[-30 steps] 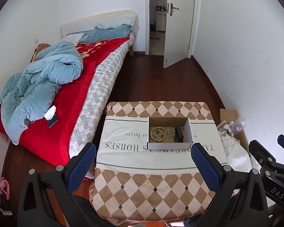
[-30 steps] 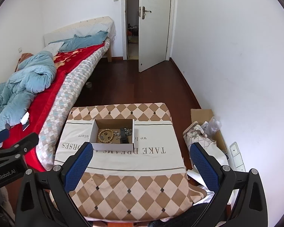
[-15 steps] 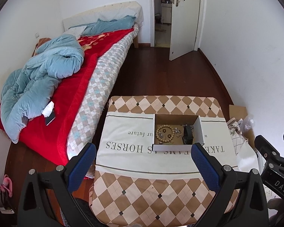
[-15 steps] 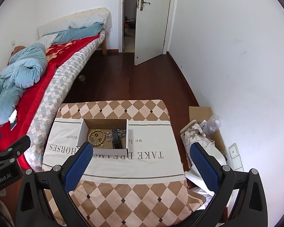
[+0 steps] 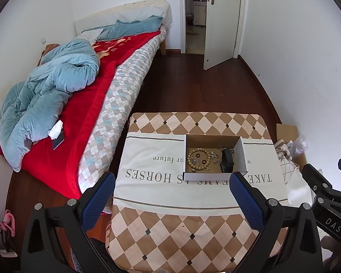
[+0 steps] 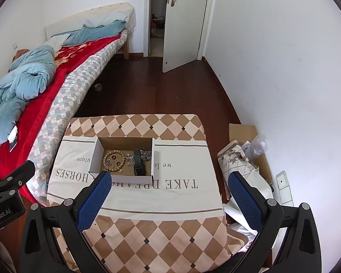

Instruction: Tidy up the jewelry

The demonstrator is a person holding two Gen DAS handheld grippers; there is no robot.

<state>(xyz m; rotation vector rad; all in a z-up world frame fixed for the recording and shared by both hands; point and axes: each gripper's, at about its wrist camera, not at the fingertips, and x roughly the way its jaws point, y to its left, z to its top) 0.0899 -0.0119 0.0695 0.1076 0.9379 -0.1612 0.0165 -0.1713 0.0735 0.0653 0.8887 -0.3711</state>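
Now the cardboard box sits open-topped on the cloth-covered worktop, over the printed white band of the cloth. Inside the box, a wooden bead bracelet lies toward its left half with small ring-shaped pieces within its loop; a tangle of silver chain fills the far right corner, and a black band lies along the right wall, just beside the chain. Both grippers hover short of the box, touching nothing: the left gripper has its jaws wide apart and empty, and the right gripper likewise. A bed runs along the box's left.
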